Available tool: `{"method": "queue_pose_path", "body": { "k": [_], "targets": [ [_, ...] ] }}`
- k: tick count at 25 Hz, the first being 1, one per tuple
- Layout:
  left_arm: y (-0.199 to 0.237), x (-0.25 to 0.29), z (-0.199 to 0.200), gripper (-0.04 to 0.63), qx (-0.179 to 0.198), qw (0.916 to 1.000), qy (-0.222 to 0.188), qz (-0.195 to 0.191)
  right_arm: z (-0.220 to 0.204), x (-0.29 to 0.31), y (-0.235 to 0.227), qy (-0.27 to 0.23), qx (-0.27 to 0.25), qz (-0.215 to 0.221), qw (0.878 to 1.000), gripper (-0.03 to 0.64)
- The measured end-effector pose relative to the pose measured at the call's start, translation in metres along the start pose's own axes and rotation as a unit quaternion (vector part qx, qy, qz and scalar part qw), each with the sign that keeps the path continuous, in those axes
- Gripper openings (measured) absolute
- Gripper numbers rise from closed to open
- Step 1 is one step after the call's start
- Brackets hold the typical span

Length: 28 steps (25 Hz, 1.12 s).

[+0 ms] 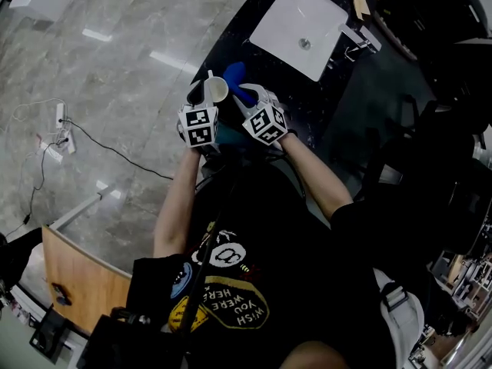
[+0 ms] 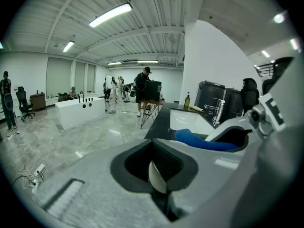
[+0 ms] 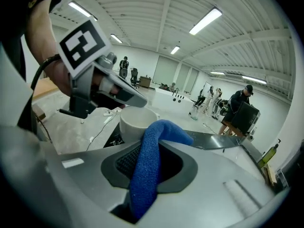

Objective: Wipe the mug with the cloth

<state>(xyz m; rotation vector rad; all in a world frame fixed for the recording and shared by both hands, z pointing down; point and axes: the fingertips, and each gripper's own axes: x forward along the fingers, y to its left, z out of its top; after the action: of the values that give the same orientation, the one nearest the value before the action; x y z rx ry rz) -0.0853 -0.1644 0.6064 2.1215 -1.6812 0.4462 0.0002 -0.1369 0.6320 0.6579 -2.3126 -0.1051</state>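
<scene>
In the head view my left gripper (image 1: 204, 97) is shut on a white mug (image 1: 218, 89) and holds it above the near edge of the black counter (image 1: 361, 98). The left gripper view shows a white part of the mug (image 2: 157, 176) pinched between the jaws of the left gripper (image 2: 159, 175). My right gripper (image 1: 250, 98) is shut on a blue cloth (image 1: 237, 78). In the right gripper view the cloth (image 3: 147, 170) hangs out of the right gripper (image 3: 152, 172), and its free end lies against the rim of the mug (image 3: 137, 122).
A white rectangular sink (image 1: 300, 25) with a chrome faucet (image 1: 355, 40) is set into the counter beyond the grippers. Cables and a power strip (image 1: 61, 129) lie on the grey floor at left. A wooden panel (image 1: 77, 275) stands at lower left. People stand far off in the hall.
</scene>
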Motion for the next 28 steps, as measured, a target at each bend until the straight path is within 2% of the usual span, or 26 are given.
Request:
{"method": "queue_pose_path", "body": {
  "k": [5, 9, 11, 15, 17, 19, 21, 24, 25, 26, 28],
  "targets": [
    [-0.008, 0.001, -0.001, 0.004, 0.001, 1.0, 0.0, -0.005, -0.003, -0.017, 0.027, 0.001, -0.004, 0.01, 1.0, 0.064],
    [-0.016, 0.001, -0.001, 0.005, 0.003, 1.0, -0.004, -0.006, -0.009, -0.026, 0.037, 0.001, 0.015, 0.006, 1.0, 0.064],
    [-0.018, 0.001, -0.001, 0.005, 0.006, 1.0, -0.004, -0.006, -0.016, -0.03, 0.032, 0.006, 0.029, -0.013, 0.999, 0.064],
    [-0.013, -0.007, 0.001, 0.005, 0.006, 0.9999, -0.008, -0.003, -0.039, -0.029, 0.002, 0.049, 0.031, -0.082, 0.995, 0.066],
    [-0.008, -0.016, 0.002, 0.005, -0.005, 0.9999, -0.012, 0.003, -0.047, -0.022, -0.004, 0.06, 0.042, -0.076, 0.994, 0.094],
    [-0.004, -0.027, -0.001, 0.005, -0.017, 0.9997, -0.015, 0.007, -0.045, -0.02, 0.002, 0.039, 0.075, -0.039, 0.996, 0.175],
    [-0.002, -0.04, -0.003, 0.004, -0.034, 0.9992, -0.02, 0.01, -0.033, -0.029, 0.007, -0.01, 0.13, -0.01, 0.991, 0.187],
    [0.004, -0.06, -0.002, 0.004, -0.066, 0.9972, -0.033, 0.016, -0.006, -0.051, 0.0, -0.09, 0.221, 0.001, 0.971, 0.222],
    [0.004, -0.066, 0.0, 0.005, -0.076, 0.9963, -0.038, 0.018, 0.003, -0.06, -0.004, -0.113, 0.246, -0.002, 0.963, 0.219],
    [0.003, -0.071, 0.001, 0.005, -0.085, 0.9953, -0.044, 0.018, 0.011, -0.069, -0.008, -0.135, 0.266, -0.008, 0.955, 0.187],
    [-0.005, -0.082, 0.008, 0.005, -0.098, 0.9935, -0.056, 0.01, 0.026, -0.084, -0.014, -0.168, 0.289, -0.023, 0.942, 0.064]
  ]
}}
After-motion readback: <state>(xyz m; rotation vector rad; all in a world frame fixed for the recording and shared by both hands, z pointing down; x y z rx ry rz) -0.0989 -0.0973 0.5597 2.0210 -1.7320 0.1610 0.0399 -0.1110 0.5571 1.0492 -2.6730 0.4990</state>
